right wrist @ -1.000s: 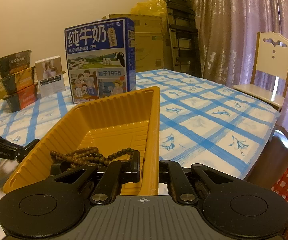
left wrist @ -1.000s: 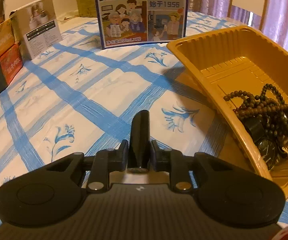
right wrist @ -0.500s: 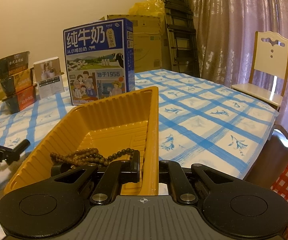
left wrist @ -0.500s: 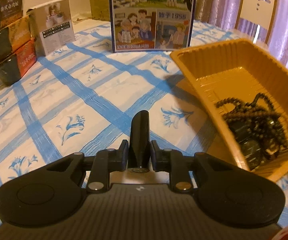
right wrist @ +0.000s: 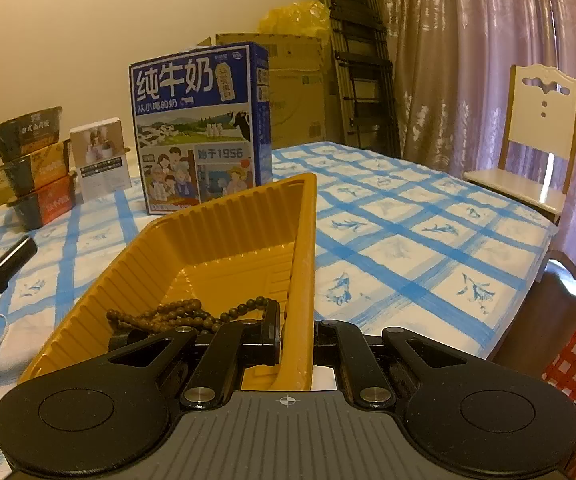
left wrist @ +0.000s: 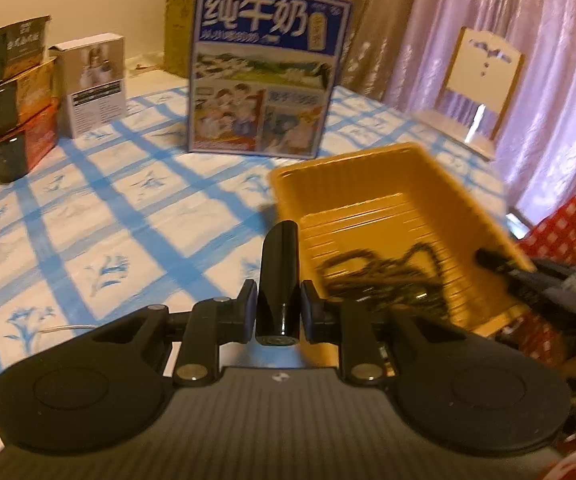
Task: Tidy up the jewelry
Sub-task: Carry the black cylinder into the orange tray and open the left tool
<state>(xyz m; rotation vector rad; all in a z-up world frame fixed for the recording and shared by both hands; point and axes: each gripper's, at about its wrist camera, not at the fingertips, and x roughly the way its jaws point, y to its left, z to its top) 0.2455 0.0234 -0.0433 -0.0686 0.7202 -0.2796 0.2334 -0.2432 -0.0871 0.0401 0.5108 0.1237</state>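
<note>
My right gripper (right wrist: 296, 344) pinches the near wall of the yellow ribbed plastic tray (right wrist: 215, 248) on the blue-checked cloth, its jaws astride the rim, with brown bead strands (right wrist: 175, 314) heaped tangled at the tray's near end.

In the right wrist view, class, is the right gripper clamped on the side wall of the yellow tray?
Yes: the right gripper has one finger inside and one outside the yellow tray, closed on its thin right wall.

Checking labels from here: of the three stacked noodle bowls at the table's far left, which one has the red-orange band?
The bottom bowl of the stack. The middle bowl above it carries a yellow-gold band, and the top bowl is mostly dark, with only a thin orange strip low on its side.
</note>
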